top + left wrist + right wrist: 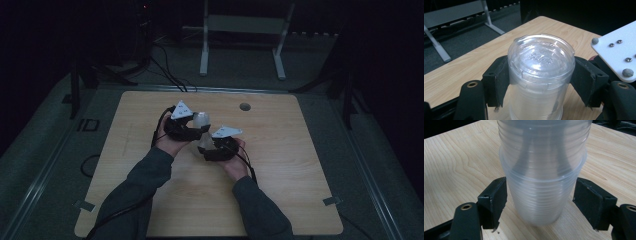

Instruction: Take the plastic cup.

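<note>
A person sits at a pale wooden surface (280,200) in a dim room, holding a hand-held gripper in each hand near the middle of the surface. Between the two is a stack of clear plastic cups (202,122), nested one inside another.

The left hand-held gripper (541,82) has its jaws against the two sides of the end of the stack that shows a flat, embossed cup base, gripping it there. The right hand-held gripper (540,202) brackets the other end, where the cup rims are layered; its left jaw looks pressed to the plastic, while contact on the other side is hard to judge.

In the high view the stack's long axis lies tilted, running from the far left, at the left gripper, toward the near right, at the right hand-held gripper (212,145). The base end points away to the far side.

Gripping the stack at opposite ends looks meant for pulling it apart: one hand steadies most of the stack while the other draws a cup or a few cups off along the long axis.
</note>
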`<state>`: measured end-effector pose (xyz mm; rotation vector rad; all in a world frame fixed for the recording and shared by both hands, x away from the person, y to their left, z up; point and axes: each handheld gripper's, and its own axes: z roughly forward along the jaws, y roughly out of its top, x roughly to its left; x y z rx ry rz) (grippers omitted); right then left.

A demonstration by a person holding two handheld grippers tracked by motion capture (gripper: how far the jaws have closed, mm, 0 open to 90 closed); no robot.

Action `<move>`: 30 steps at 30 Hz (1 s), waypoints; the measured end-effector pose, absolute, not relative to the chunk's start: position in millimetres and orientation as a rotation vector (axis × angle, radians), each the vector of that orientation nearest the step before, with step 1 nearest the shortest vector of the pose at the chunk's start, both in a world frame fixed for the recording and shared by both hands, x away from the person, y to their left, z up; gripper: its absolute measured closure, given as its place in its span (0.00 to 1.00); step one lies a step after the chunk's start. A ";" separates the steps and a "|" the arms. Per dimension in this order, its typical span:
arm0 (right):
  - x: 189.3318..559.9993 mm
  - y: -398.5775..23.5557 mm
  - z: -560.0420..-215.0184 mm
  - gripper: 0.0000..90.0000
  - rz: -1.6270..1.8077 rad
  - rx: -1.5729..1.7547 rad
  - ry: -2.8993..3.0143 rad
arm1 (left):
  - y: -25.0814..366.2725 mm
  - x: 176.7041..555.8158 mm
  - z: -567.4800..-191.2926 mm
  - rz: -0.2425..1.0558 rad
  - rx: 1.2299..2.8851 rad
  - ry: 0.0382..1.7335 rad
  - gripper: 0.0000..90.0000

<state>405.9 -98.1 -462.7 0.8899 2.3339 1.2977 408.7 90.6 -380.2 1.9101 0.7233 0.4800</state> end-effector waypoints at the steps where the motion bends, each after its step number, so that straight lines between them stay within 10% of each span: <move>1: 405.9 -98.1 -462.7 0.30 1.298 0.890 2.334 | 90.6 408.7 -380.2 0.480 1.910 0.723 0.41; 30: 405.5 -102.5 -462.2 0.30 1.295 0.900 2.332 | 100.7 403.1 -356.6 0.474 1.853 0.699 0.44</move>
